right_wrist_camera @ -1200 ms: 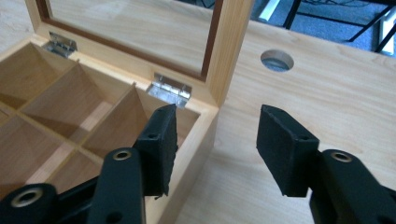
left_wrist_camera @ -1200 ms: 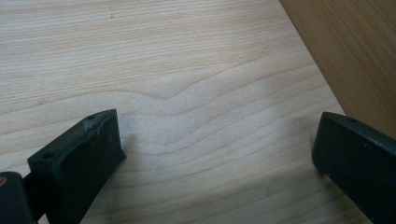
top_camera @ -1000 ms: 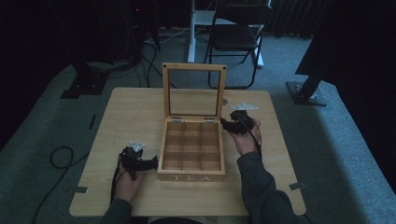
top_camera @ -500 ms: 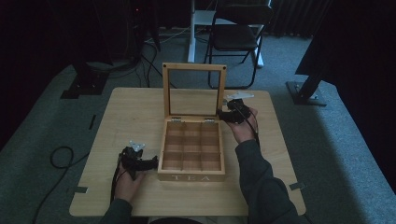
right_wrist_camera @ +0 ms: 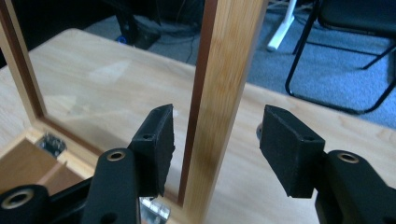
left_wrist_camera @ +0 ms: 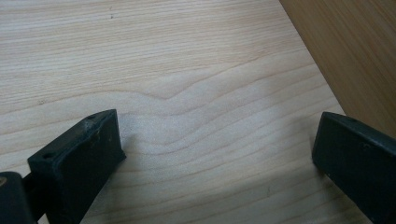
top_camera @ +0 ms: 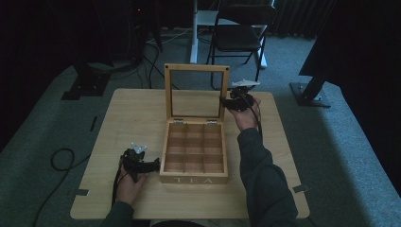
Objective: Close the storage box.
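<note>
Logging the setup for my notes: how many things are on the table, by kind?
Wooden tea box, lid up: 1
Hand-held grippers, the left gripper and the right gripper: 2
Total: 3

Beyond the far edge of the surface (top_camera: 132, 113), a black folding chair (top_camera: 241, 33); left, on grey carpet (top_camera: 340, 142), a looped cable (top_camera: 59, 158).
</note>
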Demonstrator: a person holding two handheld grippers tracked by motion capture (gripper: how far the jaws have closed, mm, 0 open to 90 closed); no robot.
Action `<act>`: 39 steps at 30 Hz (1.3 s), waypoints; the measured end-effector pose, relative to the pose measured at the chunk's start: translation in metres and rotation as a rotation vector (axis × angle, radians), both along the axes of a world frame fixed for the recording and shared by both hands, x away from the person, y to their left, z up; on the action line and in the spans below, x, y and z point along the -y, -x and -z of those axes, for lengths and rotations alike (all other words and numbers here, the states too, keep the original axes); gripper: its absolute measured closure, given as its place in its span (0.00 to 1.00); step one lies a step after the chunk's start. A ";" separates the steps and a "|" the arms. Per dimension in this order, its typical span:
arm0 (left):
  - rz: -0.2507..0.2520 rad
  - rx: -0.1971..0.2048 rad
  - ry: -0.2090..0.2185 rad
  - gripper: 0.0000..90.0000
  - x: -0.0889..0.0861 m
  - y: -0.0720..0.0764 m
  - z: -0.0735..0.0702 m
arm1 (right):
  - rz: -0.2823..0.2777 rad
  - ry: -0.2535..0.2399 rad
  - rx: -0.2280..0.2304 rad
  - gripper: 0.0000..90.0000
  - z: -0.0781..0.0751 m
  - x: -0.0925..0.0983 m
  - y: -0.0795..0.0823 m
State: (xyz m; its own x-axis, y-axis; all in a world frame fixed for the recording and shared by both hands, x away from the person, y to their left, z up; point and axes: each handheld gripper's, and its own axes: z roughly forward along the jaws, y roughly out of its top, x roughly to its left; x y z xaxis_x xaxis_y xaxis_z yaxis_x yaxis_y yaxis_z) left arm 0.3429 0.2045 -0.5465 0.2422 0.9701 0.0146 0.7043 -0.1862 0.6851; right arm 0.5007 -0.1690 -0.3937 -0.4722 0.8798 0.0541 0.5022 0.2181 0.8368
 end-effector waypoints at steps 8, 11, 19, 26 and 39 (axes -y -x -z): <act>-0.001 0.001 0.001 0.02 0.000 0.000 0.000 | 0.001 -0.036 -0.007 0.48 -0.012 -0.004 -0.017; -0.001 0.001 0.001 0.02 0.000 0.000 0.000 | -0.003 -0.052 -0.007 0.47 -0.014 -0.005 -0.023; -0.002 0.001 0.003 0.02 0.000 0.000 0.000 | -0.048 -0.081 0.019 0.47 -0.028 -0.013 -0.036; -0.002 0.002 0.003 0.02 0.000 0.000 0.000 | -0.058 -0.111 0.011 0.49 -0.035 -0.010 -0.040; -0.002 0.002 0.004 0.02 0.000 0.000 0.000 | -0.096 -0.119 0.051 0.52 -0.042 -0.006 -0.027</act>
State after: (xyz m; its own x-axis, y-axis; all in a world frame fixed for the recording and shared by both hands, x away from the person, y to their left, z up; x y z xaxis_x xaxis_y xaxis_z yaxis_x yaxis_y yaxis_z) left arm 0.3429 0.2043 -0.5466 0.2399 0.9707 0.0113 0.7035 -0.1819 0.6870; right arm 0.5278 -0.1633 -0.3513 -0.5586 0.8193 0.1296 0.4403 0.1605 0.8834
